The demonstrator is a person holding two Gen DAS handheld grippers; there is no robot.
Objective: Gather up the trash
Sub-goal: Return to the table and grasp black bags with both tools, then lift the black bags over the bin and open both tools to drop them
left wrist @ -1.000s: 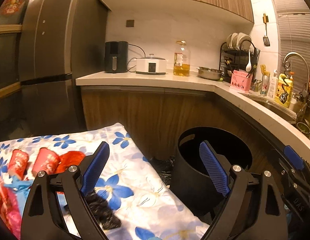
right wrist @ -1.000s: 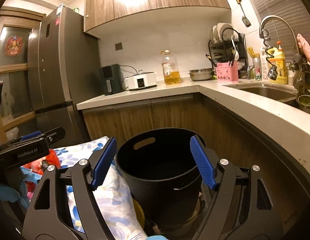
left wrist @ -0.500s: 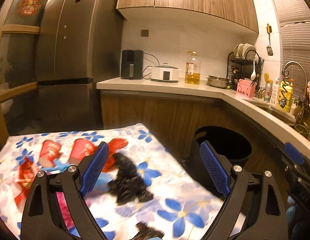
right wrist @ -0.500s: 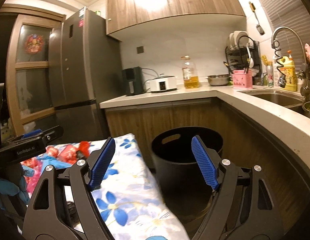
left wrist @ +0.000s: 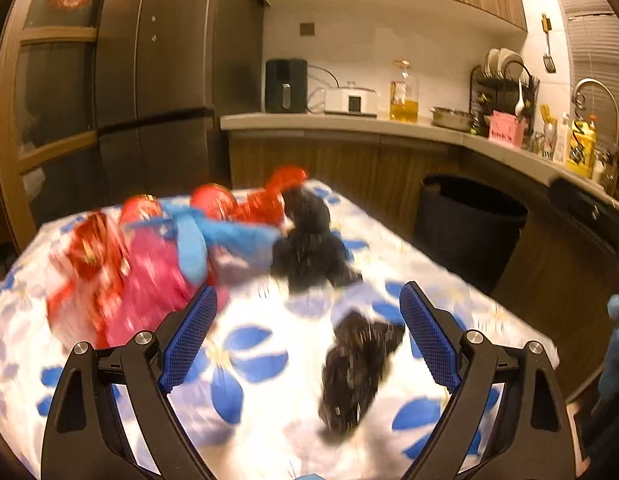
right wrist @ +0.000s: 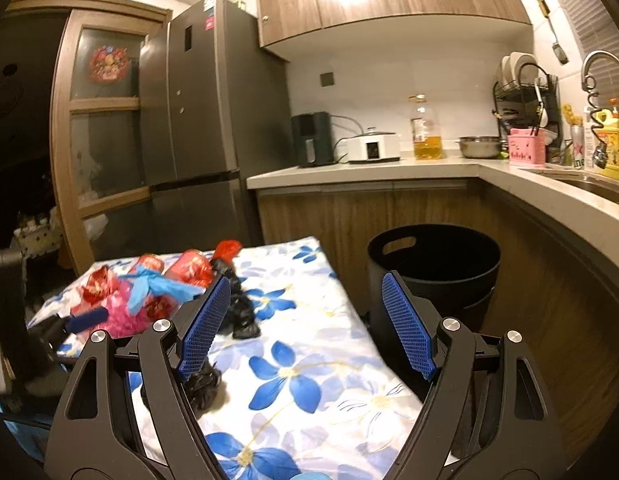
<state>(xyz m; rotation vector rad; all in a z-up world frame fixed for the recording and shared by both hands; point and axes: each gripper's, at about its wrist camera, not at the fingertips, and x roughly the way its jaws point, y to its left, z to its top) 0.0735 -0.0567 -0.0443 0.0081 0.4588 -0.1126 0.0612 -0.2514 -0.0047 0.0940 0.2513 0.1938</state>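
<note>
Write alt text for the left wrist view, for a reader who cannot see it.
The open left gripper hovers over a floral tablecloth, a crumpled black bag between its fingers. Red, pink and blue wrappers lie beyond; a black bin stands to the right.

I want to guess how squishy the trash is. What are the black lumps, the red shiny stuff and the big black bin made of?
The black lumps look like crumpled thin plastic film, probably bags: wrinkled, with small glints. The red shiny stuff seems to be foil or glossy plastic wrappers, since it reflects light in patches; blur hides details. The big black bin looks like rigid matte plastic, with smooth walls and a cut-out handle.
</note>
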